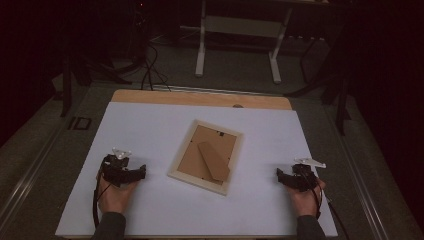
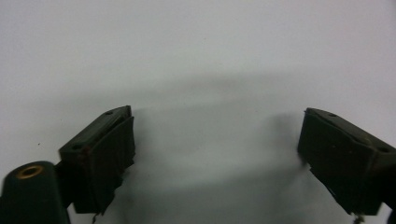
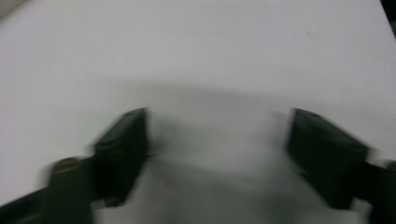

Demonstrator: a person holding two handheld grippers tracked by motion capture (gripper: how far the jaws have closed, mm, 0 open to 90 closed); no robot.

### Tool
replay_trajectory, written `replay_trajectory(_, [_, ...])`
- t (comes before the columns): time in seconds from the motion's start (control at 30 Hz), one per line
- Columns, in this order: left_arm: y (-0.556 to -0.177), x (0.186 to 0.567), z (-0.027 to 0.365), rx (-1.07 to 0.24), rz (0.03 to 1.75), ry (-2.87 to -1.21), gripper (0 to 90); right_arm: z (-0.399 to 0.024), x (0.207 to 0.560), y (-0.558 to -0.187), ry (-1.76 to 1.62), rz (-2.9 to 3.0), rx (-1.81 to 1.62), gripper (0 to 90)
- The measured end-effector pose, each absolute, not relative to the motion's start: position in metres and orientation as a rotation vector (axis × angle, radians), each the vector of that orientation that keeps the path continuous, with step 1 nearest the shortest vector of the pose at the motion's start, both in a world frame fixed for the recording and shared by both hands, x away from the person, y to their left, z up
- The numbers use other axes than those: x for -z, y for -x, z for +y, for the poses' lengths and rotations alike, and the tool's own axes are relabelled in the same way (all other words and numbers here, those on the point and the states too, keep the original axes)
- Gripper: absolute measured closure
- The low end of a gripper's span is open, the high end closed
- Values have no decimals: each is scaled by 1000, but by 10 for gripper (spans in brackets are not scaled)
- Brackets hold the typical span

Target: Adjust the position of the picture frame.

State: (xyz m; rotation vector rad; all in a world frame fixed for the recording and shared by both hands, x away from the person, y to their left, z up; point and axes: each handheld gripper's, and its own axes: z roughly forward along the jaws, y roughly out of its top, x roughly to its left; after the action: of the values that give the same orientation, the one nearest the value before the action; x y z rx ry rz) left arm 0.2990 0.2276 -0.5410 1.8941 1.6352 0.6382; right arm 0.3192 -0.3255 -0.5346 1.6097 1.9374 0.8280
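A pale wooden picture frame (image 1: 206,156) lies face down in the middle of the white sheet (image 1: 150,125), its brown backing and stand flap up. My left gripper (image 1: 141,172) rests on the sheet to the frame's left, pointing toward it, a short gap away. Its jaws stand wide apart over bare white surface (image 2: 215,154), holding nothing. My right gripper (image 1: 280,175) sits to the frame's right, pointing left at it. In the right gripper view its blurred jaws (image 3: 217,154) are also spread, nothing between them.
The white sheet covers a wooden table (image 1: 200,98) whose far edge shows. Beyond it stand white table legs (image 1: 201,45) and dark cables (image 1: 150,65) on the floor. A person's hands (image 1: 116,195) come in from the bottom edge.
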Motion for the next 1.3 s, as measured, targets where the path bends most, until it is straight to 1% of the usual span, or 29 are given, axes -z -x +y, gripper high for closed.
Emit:
replay_trajectory(0.03, [-297, 539, 229, -637, 1640, -1888, 192, -326, 534, -318, -1615, 1938, -858, 300])
replay_trajectory(0.07, [-296, 538, 230, -635, 1647, -1883, 268, -326, 532, -317, -1614, 1936, -883, 329])
replay_trajectory(0.1, [-294, 536, 232, -617, 1642, -1868, 325, -326, 530, -316, -1599, 1941, -895, 342])
replay_trajectory(0.13, [-292, 534, 234, -599, 1628, -1844, 360, -325, 528, -315, -1587, 1940, -907, 363])
replay_trajectory(0.17, [-292, 534, 234, -599, 1628, -1844, 377, -325, 528, -315, -1587, 1940, -907, 363])
replay_trajectory(0.2, [-288, 530, 235, -592, 1585, -1830, 377, -325, 526, -315, -1573, 1944, -916, 374])
replay_trajectory(0.23, [-285, 526, 233, -599, 1538, -1832, 417, -324, 525, -314, -1562, 1946, -933, 397])
replay_trajectory(0.27, [-282, 524, 232, -605, 1507, -1836, 438, -323, 524, -314, -1547, 1953, -939, 412])
replay_trajectory(0.37, [-277, 520, 228, -601, 1434, -1844, 479, -321, 523, -314, -1528, 1974, -947, 434])
replay_trajectory(0.4, [-275, 519, 225, -589, 1403, -1847, 482, -321, 522, -313, -1525, 1975, -950, 440])
replay_trajectory(0.5, [-274, 518, 219, -529, 1335, -1872, 532, -321, 521, -312, -1524, 1975, -966, 453])
replay_trajectory(0.6, [-274, 518, 215, -518, 1314, -1887, 549, -321, 522, -312, -1531, 1976, -975, 453])
replay_trajectory(0.63, [-273, 517, 209, -485, 1259, -1915, 582, -320, 524, -313, -1534, 1985, -972, 466])
replay_trajectory(0.77, [-273, 518, 206, -471, 1235, -1917, 612, -316, 525, -312, -1523, 1990, -971, 485])
replay_trajectory(0.93, [-272, 519, 202, -471, 1192, -1935, 646, -315, 516, -310, -1501, 1972, -1009, 556])
replay_trajectory(1.03, [-271, 519, 198, -442, 1169, -1936, 651, -314, 511, -310, -1483, 1971, -1025, 574])
replay_trajectory(1.07, [-270, 519, 191, -441, 1141, -1960, 651, -313, 506, -311, -1465, 1981, -1045, 586])
replay_trajectory(1.3, [-268, 521, 175, -385, 1061, -2002, 656, -301, 491, -323, -1415, 2022, -1099, 597])
